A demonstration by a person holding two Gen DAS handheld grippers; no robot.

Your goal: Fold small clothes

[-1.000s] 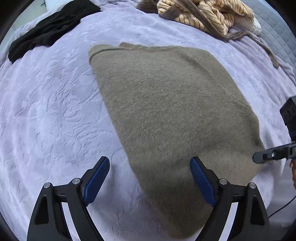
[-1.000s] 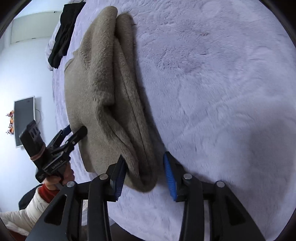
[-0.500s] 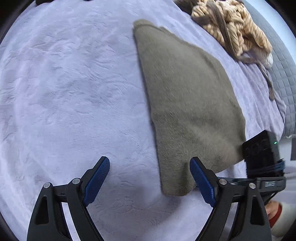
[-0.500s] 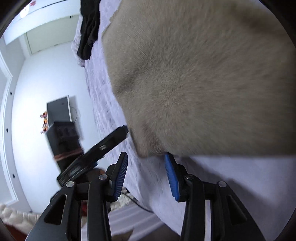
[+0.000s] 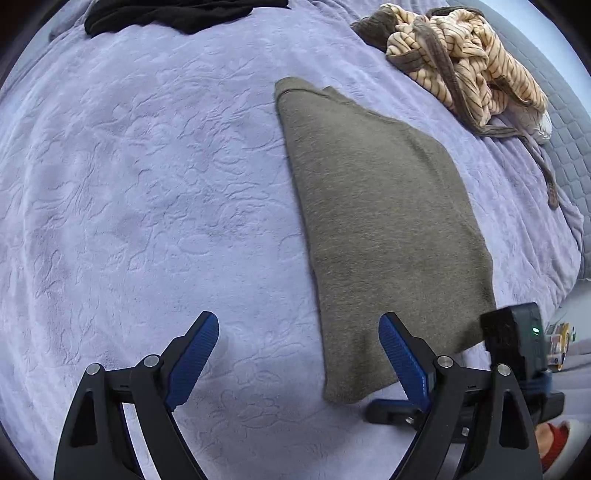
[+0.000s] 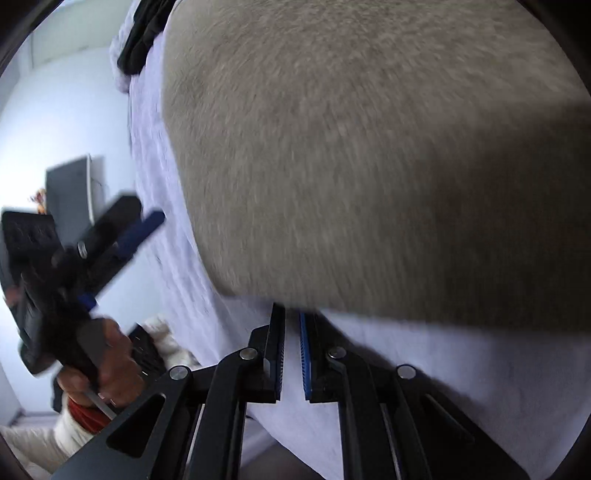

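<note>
A folded olive-brown fuzzy sweater [image 5: 380, 221] lies flat on the lilac embossed bedspread [image 5: 147, 184]. My left gripper [image 5: 299, 354] is open and empty, hovering above the bedspread beside the sweater's near left corner. In the right wrist view the sweater [image 6: 369, 147] fills the frame, blurred. My right gripper [image 6: 291, 328] has its jaws almost together just below the sweater's near edge, with nothing visible between the pads. The right gripper's body also shows in the left wrist view [image 5: 517, 354], and the left gripper shows in the right wrist view [image 6: 74, 266].
A crumpled tan striped garment [image 5: 465, 70] lies at the far right of the bed. A black garment [image 5: 177, 14] lies at the far left. A grey quilted cover [image 5: 569, 122] borders the right side. The bed's edge is near the right gripper.
The right gripper's jaws have closed from half open to nearly together and sit at the sweater's edge. The left gripper stayed open and swung back, widening its view of the bed.
</note>
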